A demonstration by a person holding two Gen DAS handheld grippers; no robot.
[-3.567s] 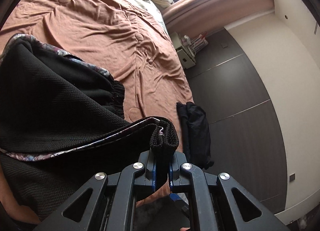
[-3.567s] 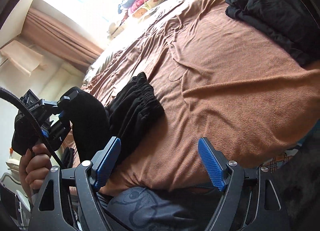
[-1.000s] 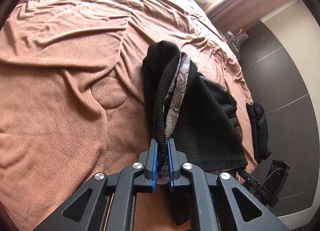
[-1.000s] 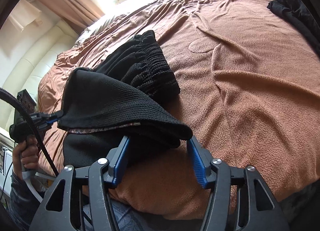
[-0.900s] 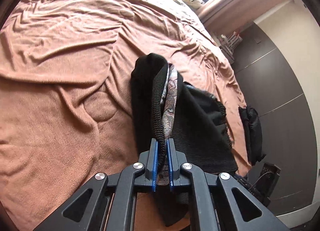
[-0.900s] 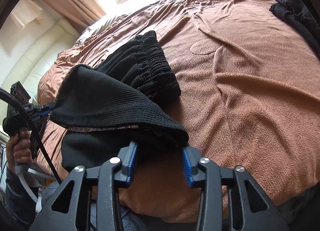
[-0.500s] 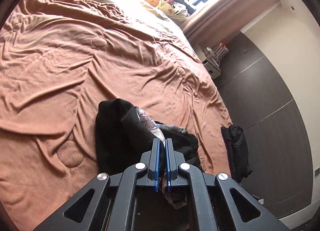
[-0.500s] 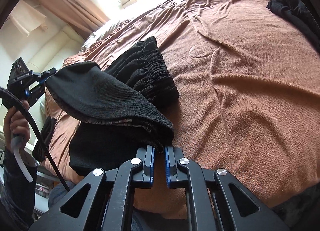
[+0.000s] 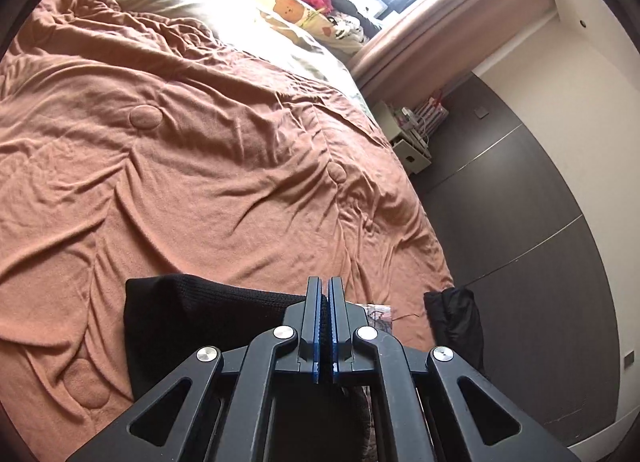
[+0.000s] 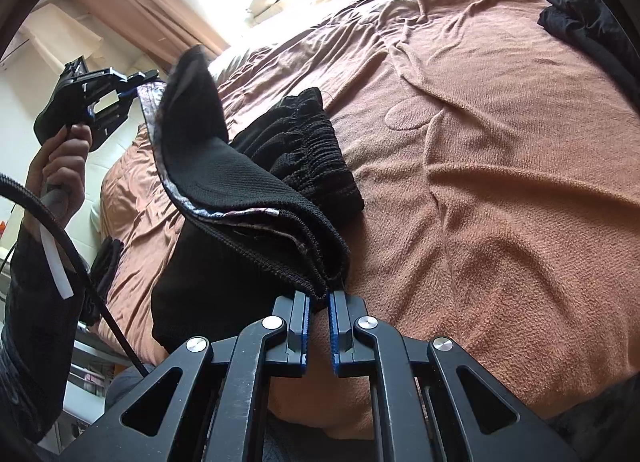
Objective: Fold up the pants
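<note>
The right hand-held gripper (image 10: 319,320) is pressed together on the near corner of the black pants (image 10: 224,198), pinching several stacked knit layers right at its blue pad tips. The left hand-held gripper (image 10: 136,82) is likewise clamped on the opposite corner, where the patterned lining shows, and holds it raised at the far left, so the cloth hangs as a slanting sheet between the two. The rest of the pants lies on the brown bed cover (image 10: 500,142), with the gathered waistband (image 10: 308,146) bunched just beyond the lifted part. A second dark garment (image 10: 588,26) sits well apart at the far right edge of the bed. The main risk, judging from this, is the shallow bite on the right: with so little cloth between the pads, a pull from the raised left side could drag a layer out and let the fold fall open. The uneven heights could also skew the fold, and the thick waistband may keep the stack from lying flat.
</note>
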